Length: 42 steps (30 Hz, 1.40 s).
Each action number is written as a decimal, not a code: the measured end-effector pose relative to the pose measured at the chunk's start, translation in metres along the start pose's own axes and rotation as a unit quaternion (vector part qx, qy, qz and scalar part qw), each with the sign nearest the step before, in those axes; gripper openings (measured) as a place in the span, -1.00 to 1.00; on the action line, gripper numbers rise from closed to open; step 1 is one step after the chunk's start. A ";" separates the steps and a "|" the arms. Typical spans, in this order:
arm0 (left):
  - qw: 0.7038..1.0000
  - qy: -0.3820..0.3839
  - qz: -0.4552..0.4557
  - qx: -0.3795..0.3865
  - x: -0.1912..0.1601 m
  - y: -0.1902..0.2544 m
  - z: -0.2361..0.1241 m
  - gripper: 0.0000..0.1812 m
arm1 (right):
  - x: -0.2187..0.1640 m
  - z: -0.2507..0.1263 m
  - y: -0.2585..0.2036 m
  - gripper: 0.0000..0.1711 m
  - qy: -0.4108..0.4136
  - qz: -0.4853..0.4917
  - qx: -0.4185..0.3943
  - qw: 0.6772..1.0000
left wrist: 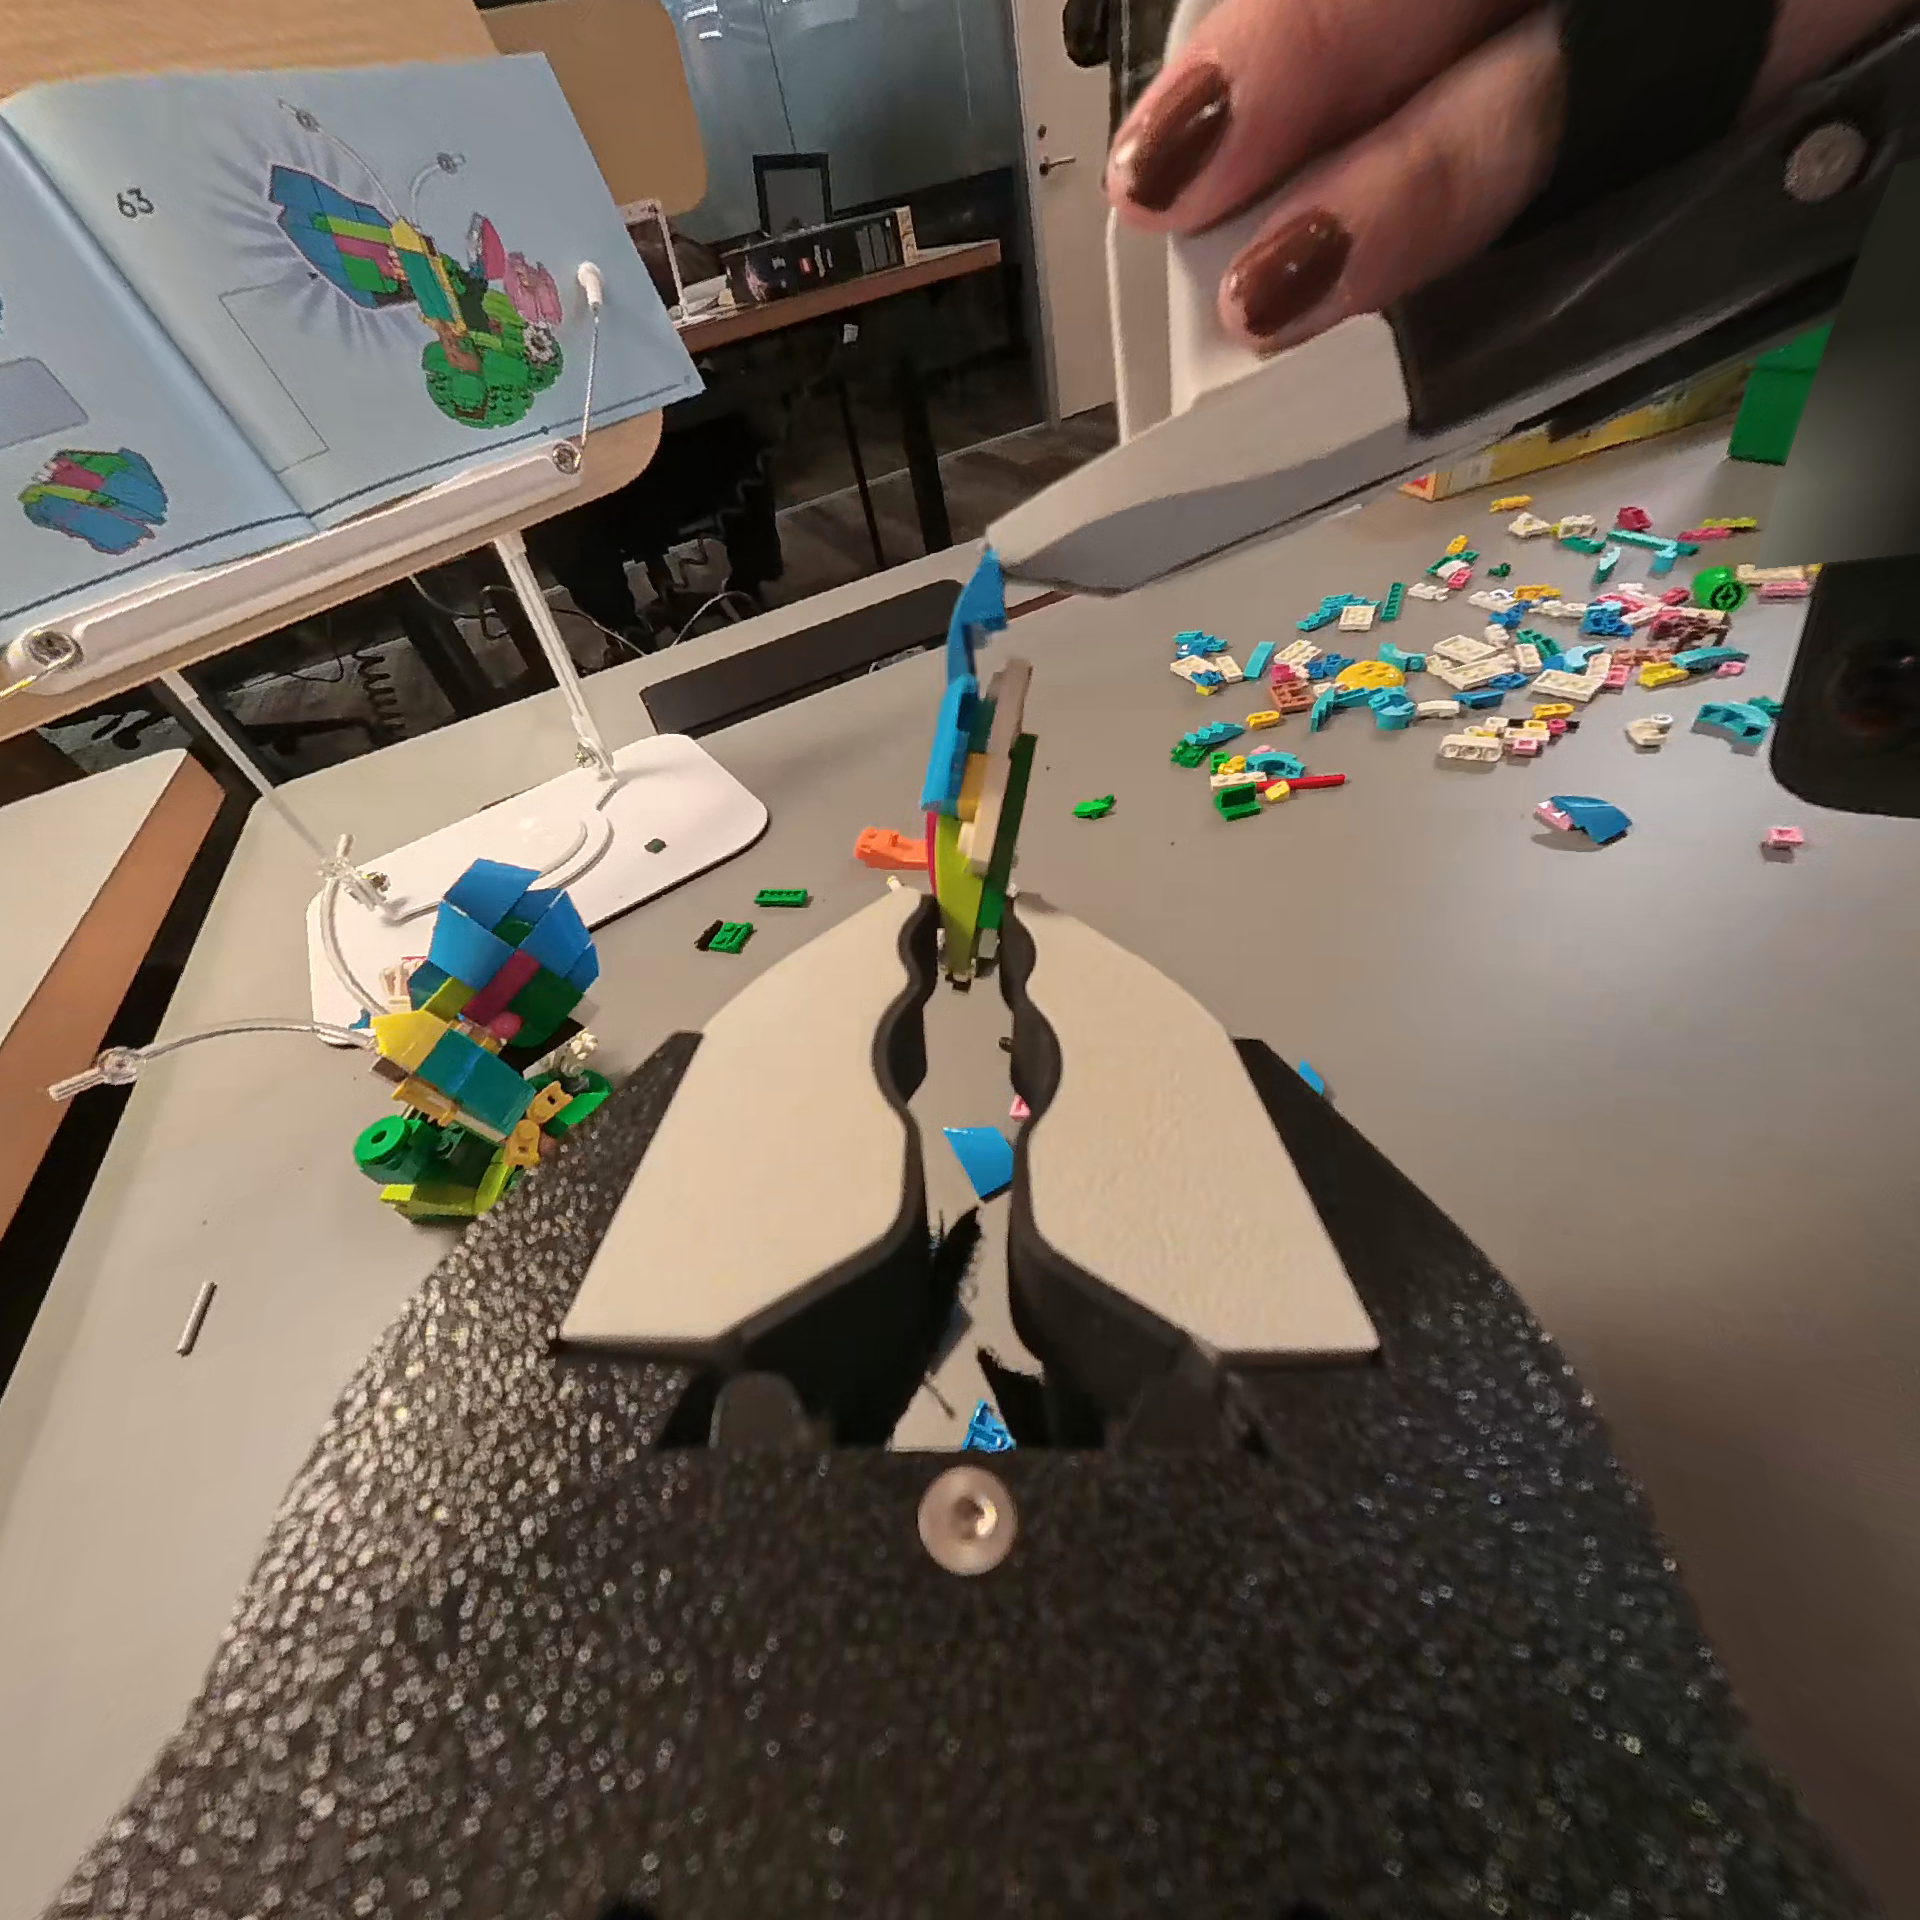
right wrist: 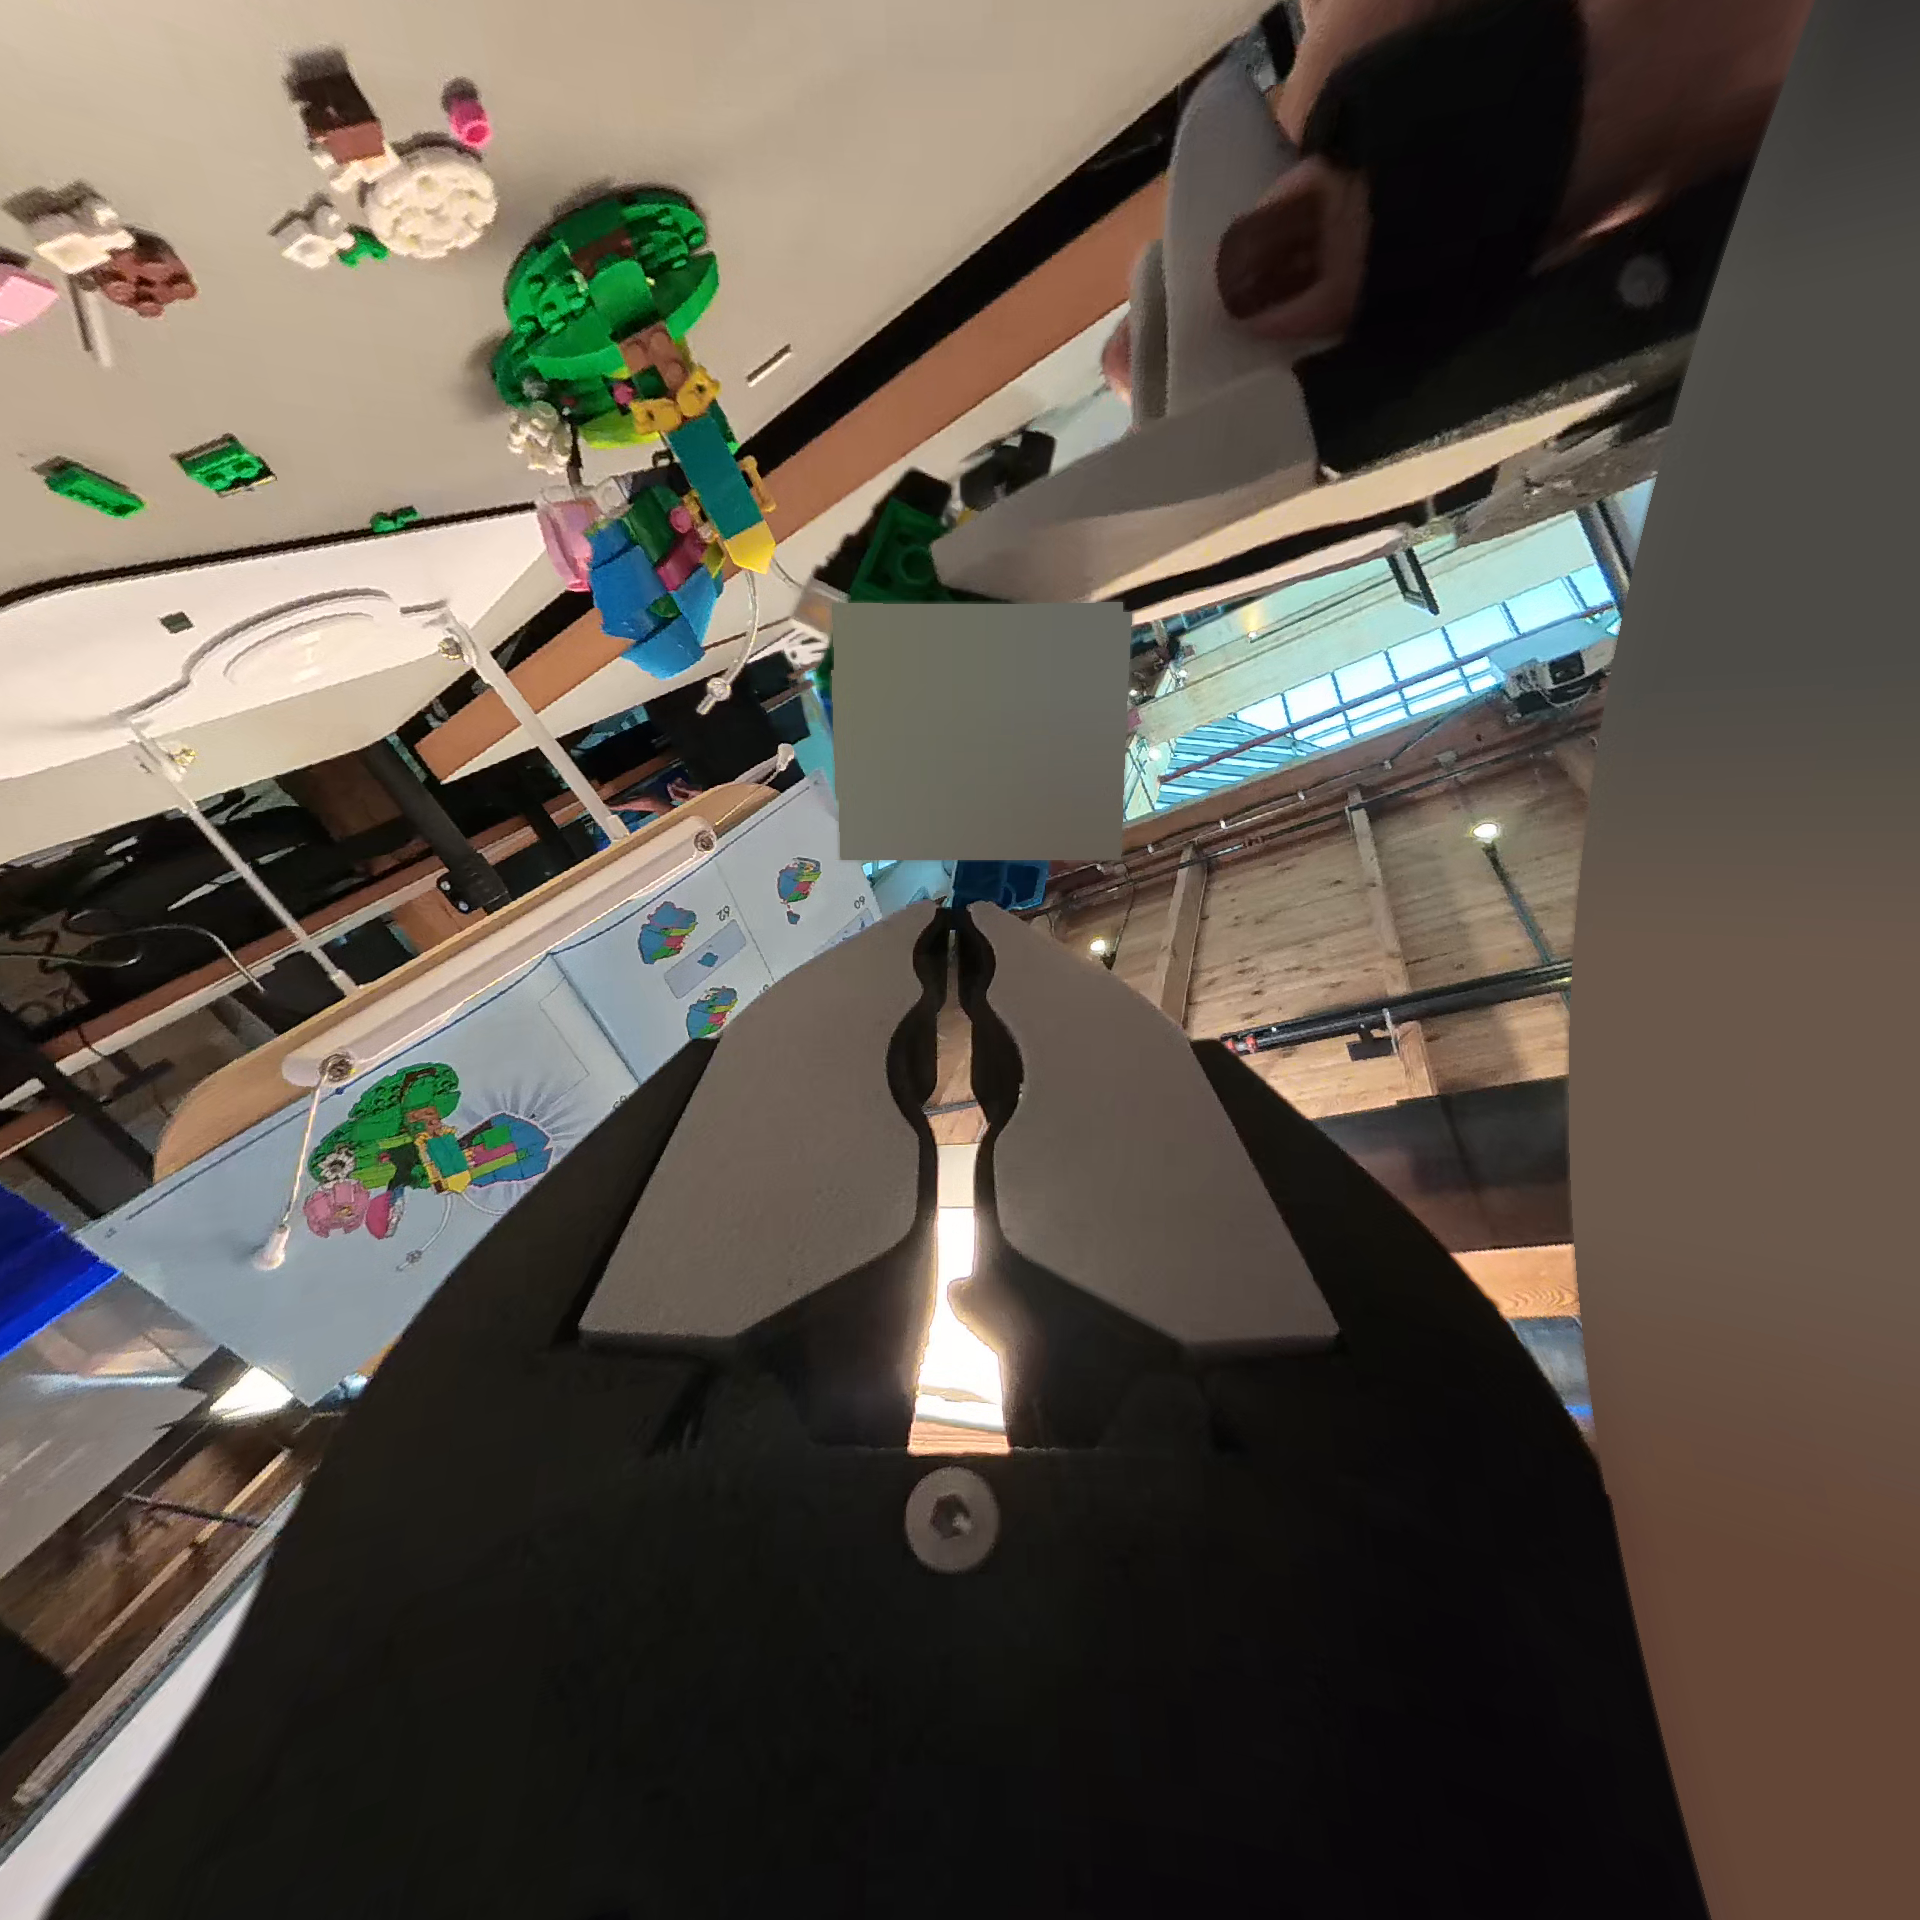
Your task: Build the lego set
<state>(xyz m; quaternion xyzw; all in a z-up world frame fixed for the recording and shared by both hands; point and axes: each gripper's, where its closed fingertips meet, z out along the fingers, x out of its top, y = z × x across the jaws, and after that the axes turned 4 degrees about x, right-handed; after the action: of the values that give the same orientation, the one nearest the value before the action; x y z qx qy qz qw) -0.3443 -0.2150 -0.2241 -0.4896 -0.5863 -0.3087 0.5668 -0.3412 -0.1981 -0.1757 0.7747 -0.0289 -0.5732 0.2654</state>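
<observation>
My left gripper [left wrist: 961,935] is shut on the base of a flat wing sub-assembly [left wrist: 982,800] of blue, yellow, white and green bricks, held upright above the grey table [left wrist: 1455,1091]. My right gripper [left wrist: 1003,553] reaches in from the upper right, shut on a small blue piece [left wrist: 977,608] at the wing's top edge. In the right wrist view, which is turned upside down, my right gripper [right wrist: 956,914] pinches the blue piece [right wrist: 997,883], and the left gripper [right wrist: 940,571] holds the wing's green part [right wrist: 899,561]. A grey patch hides the wing's middle. The partly built bird model [left wrist: 488,1039] stands at the left.
An open instruction booklet [left wrist: 312,312] rests on a stand with a white base [left wrist: 644,821]. Several loose bricks [left wrist: 1507,665] lie at the right. An orange piece [left wrist: 888,847] and small green plates [left wrist: 779,897] lie behind the wing. A blue piece [left wrist: 977,1153] lies under my left fingers. The gap from one gripper's tips to the other's is roughly 6 cm. From the left gripper's tips to the partly built bird model [left wrist: 488,1039] is close to 15 cm. It turns up in the right wrist view [right wrist: 689,510] as well.
</observation>
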 end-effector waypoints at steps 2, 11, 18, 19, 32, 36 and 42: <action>1.000 0.005 -0.009 -0.002 0.002 0.000 -0.001 -0.88 | 0.001 -0.001 -0.001 -1.00 0.002 0.003 0.001 1.000; 0.999 -0.027 0.007 0.017 -0.011 -0.011 -0.002 -0.88 | 0.007 -0.010 -0.050 -1.00 -0.021 0.108 0.077 0.991; 0.999 -0.048 0.012 0.014 -0.023 -0.011 0.003 -0.88 | 0.074 -0.036 -0.123 -1.00 0.042 0.153 0.186 0.970; 0.998 -0.052 0.015 0.014 -0.025 -0.011 0.004 -0.88 | 0.079 -0.038 -0.129 -1.00 0.043 0.139 0.189 0.971; 0.997 -0.070 0.032 0.003 -0.033 -0.002 0.011 -0.88 | 0.130 -0.060 -0.156 -1.00 0.156 -0.021 0.191 0.969; 0.997 -0.074 0.036 -0.007 -0.036 0.001 0.012 -0.88 | 0.135 -0.070 -0.151 -0.94 0.187 0.032 0.196 0.962; 0.995 -0.072 0.074 0.009 -0.036 0.000 0.013 -0.88 | 0.098 -0.070 -0.171 -0.81 0.001 0.659 0.386 0.645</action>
<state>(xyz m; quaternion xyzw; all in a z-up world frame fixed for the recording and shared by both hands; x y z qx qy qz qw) -0.3539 -0.2111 -0.2611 -0.5478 -0.5906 -0.2247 0.5483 -0.2886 -0.0593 -0.3233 0.5836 -0.7508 -0.1830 0.2497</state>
